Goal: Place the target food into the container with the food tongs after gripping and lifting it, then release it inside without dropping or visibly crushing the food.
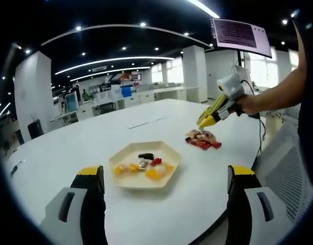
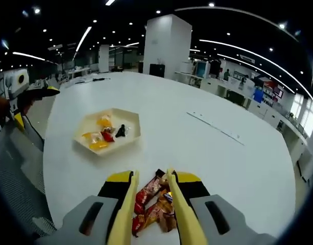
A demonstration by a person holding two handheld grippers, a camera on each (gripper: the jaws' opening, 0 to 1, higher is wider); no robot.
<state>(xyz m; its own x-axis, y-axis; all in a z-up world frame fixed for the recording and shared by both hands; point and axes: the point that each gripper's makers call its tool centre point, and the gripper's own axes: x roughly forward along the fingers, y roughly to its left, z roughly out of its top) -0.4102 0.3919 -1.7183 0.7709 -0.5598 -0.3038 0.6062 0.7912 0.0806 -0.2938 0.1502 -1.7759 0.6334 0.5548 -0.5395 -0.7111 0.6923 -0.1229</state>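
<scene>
A: In the left gripper view, what can you make out?

B: The left gripper (image 1: 165,178) has its jaws spread wide over the white table (image 1: 95,138), with nothing between them. Beyond them sits a hexagonal tray (image 1: 169,153) holding small wrapped sweets (image 1: 146,166); they are too small to tell apart. Further right lies a pile of snack packets (image 1: 202,139). The right gripper (image 1: 207,118) hovers just above that pile, held by a hand (image 1: 246,104) whose arm is cut off at the edge.

A: Is that gripper pinching anything?

B: From here I cannot tell.

A: And the right gripper view?

B: The right gripper (image 2: 151,178) has long yellow tongs, nearly together, with the snack packets (image 2: 152,206) beneath and between them. Whether they touch the packets I cannot tell; nothing looks clamped. The tray (image 2: 131,118) lies well beyond. The left gripper (image 2: 36,92) is at the left edge, partly cut off.
</scene>
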